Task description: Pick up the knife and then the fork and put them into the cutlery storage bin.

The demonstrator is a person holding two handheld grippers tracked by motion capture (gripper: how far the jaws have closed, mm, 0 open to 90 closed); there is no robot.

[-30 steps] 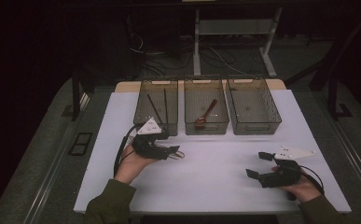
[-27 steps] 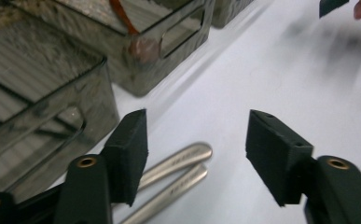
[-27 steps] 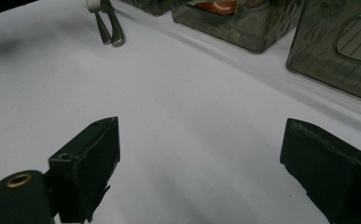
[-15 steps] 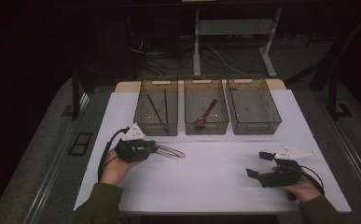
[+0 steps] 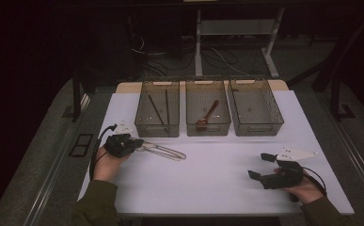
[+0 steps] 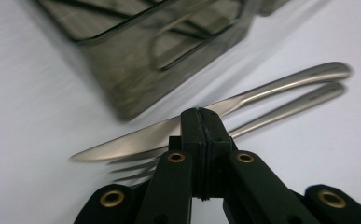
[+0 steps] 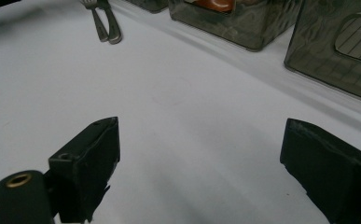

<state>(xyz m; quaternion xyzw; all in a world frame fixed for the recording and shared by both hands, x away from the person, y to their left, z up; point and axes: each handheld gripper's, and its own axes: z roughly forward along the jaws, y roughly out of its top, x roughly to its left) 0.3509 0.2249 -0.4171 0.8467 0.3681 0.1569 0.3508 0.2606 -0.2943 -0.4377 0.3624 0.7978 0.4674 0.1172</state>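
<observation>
The chopsticks (image 5: pixel 158 110) and spoon (image 5: pixel 207 114) already lie in their bins, while the right bin (image 5: pixel 255 109) holds nothing. The left gripper (image 6: pixel 201 122) has just closed, jaws pressed together at the knife (image 6: pixel 169 133) and fork (image 6: pixel 281 109) on the table (whether they pinch either I cannot tell); the right gripper (image 5: pixel 260 165) rests wide open.

White table (image 5: pixel 208 188), three bins (image 5: pixel 208 123), knife (image 5: pixel 168 149), fork (image 5: pixel 163 153)
</observation>
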